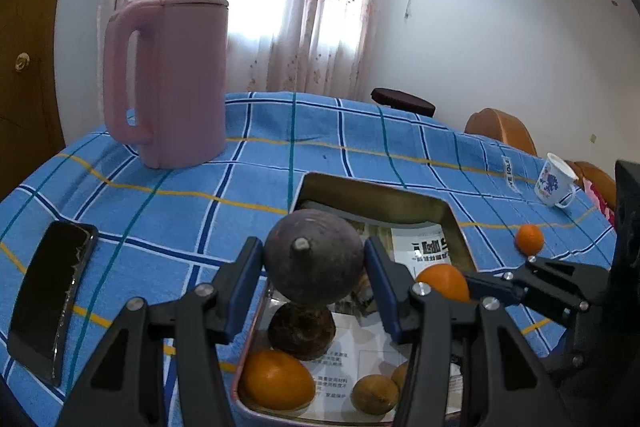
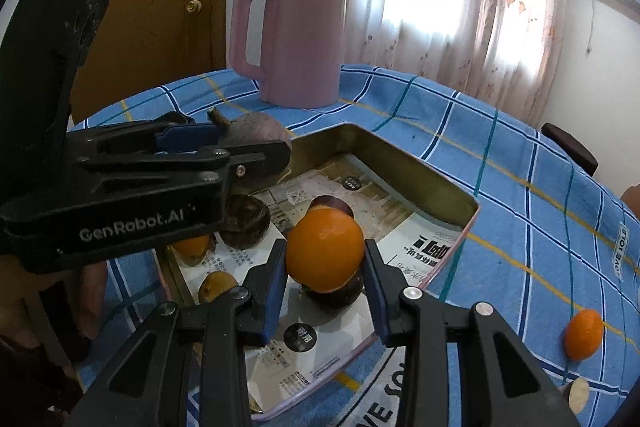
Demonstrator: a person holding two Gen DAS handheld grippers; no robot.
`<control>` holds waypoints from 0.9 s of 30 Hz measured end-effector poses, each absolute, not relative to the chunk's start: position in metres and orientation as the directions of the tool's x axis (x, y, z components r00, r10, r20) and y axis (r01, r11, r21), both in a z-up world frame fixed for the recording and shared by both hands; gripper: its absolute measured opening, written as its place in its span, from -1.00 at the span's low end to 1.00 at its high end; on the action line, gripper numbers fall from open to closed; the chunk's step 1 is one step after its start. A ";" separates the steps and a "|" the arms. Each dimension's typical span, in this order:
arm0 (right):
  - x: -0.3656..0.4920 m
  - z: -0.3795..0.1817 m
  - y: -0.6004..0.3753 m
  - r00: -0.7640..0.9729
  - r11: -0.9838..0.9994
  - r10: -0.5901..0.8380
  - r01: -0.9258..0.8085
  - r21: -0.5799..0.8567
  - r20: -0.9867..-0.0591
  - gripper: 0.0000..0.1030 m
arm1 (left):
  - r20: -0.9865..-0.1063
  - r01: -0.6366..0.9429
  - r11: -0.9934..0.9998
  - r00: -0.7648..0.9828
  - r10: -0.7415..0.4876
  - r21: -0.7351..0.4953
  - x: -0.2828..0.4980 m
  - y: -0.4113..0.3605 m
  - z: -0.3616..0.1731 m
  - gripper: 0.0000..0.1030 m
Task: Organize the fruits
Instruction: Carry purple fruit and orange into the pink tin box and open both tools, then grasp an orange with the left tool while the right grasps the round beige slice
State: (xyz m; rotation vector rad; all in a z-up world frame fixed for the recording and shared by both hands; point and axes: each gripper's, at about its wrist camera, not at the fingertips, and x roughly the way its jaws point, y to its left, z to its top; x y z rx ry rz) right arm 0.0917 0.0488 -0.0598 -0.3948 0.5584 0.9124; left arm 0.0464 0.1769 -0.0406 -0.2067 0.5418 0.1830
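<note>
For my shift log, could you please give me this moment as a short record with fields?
left gripper: shut on dark purple fruit, held above the tray
right gripper: shut on orange, held above the tray
tray: paper-lined metal, holding several fruits
outside tray: small orange on the blue checked cloth
other items: pink kettle, phone, mug

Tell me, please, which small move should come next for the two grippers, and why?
Probably lower both and open. The left gripper holds a dark purple fruit and the right gripper holds an orange, both above the tray, where other fruits already lie. One small orange waits on the tablecloth.
</note>
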 end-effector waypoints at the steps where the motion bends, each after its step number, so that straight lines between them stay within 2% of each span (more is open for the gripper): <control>1: 0.092 -0.060 0.050 0.479 0.552 0.628 -0.830 -0.083 -0.613 -0.26 | -0.531 -0.225 0.964 0.839 0.118 -0.143 0.047 0.176 -0.041 0.05; 7: 0.092 -0.063 0.053 0.454 0.537 0.628 -0.841 -0.070 -0.632 -0.22 | -0.554 -0.214 0.968 0.826 0.108 -0.131 0.052 0.172 -0.043 0.05; 8: 0.093 -0.062 0.051 0.456 0.542 0.630 -0.838 -0.065 -0.628 -0.18 | -0.557 -0.217 0.968 0.823 0.112 -0.127 0.053 0.171 -0.043 0.06; 10: 0.095 -0.060 0.047 0.458 0.551 0.642 -0.833 -0.046 -0.615 0.09 | -0.556 -0.220 0.968 0.823 0.116 -0.124 0.053 0.170 -0.043 0.06; 19: 0.088 -0.045 0.007 0.534 0.604 0.637 -0.794 -0.071 -0.556 0.09 | -0.484 -0.218 0.969 0.865 0.135 -0.119 0.038 0.158 -0.024 0.50; 22: 0.092 -0.037 -0.032 0.599 0.669 0.597 -0.739 -0.082 -0.533 0.09 | -0.468 -0.188 0.975 0.877 0.110 -0.123 0.036 0.144 -0.019 0.51; 27: 0.118 -0.040 -0.096 0.713 0.807 0.440 -0.581 -0.108 -0.545 0.10 | -0.457 -0.119 0.986 0.888 0.054 -0.116 0.042 0.115 -0.013 0.63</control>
